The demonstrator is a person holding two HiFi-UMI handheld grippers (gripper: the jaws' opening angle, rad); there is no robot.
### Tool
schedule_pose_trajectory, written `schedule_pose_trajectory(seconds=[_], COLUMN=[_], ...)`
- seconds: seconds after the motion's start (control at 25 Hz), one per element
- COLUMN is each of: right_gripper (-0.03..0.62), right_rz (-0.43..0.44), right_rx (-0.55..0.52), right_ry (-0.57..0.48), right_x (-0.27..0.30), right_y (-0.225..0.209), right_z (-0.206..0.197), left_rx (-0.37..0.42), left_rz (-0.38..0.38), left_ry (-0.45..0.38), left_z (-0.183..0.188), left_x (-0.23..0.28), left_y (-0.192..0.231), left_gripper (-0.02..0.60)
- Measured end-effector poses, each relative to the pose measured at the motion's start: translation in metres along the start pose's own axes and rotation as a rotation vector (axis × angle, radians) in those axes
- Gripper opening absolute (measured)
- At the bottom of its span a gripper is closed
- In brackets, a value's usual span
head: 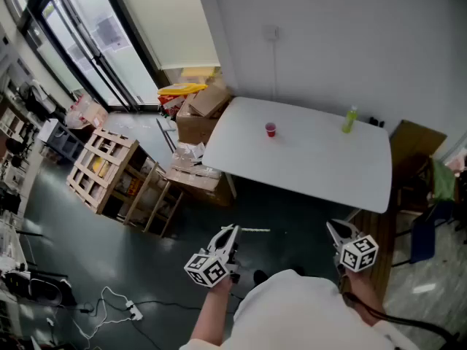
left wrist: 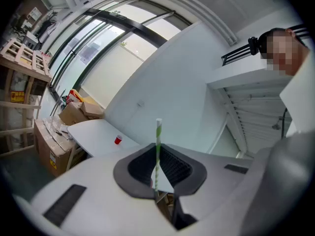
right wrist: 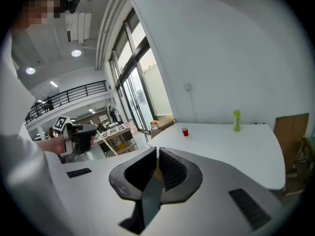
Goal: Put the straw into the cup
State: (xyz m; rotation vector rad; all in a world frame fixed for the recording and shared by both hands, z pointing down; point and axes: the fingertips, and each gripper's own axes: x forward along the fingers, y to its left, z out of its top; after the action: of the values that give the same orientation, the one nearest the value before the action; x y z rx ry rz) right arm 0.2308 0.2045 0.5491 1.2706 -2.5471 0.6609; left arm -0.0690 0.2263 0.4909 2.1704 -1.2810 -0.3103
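A small red cup (head: 271, 129) stands on the white table (head: 314, 173), toward its far left side. My left gripper (head: 230, 230) hangs over the dark floor in front of the table, well short of the cup. It is shut on a green-and-white striped straw (head: 255, 230). In the left gripper view the straw (left wrist: 158, 132) sticks up from between the pads, with the cup (left wrist: 118, 140) far off at the left. My right gripper (head: 334, 228) is near the table's front right corner. Its jaws (right wrist: 157, 154) are shut with nothing in them, and the cup (right wrist: 185, 132) lies far ahead.
A green bottle (head: 349, 119) stands at the table's far right. Cardboard boxes (head: 197, 115) and wooden racks (head: 109, 166) crowd the floor left of the table. A brown board (head: 416, 148) leans at the right. Cables (head: 117, 308) lie on the floor at lower left.
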Motion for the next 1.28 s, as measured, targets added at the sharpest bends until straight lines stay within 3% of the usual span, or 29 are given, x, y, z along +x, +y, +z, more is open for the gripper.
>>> schedule_pose_trajectory(seconds=[0.8,1.28], right_gripper=[0.043,0.043], right_rz=[-0.012,-0.073], right_rx=[0.022,0.072], right_ry=[-0.002,0.001], right_x=[0.003,0.01], right_y=[0.015,0.037], right_z=[-0.001,-0.014], left_rx=[-0.009,-0.01], left_rz=[-0.025,-0.056], left_ry=[0.014,0.04], left_z=[0.009,0.013], left_x=[-0.006,-0.023], left_y=[0.014,0.04], left_gripper=[0.023,0.024])
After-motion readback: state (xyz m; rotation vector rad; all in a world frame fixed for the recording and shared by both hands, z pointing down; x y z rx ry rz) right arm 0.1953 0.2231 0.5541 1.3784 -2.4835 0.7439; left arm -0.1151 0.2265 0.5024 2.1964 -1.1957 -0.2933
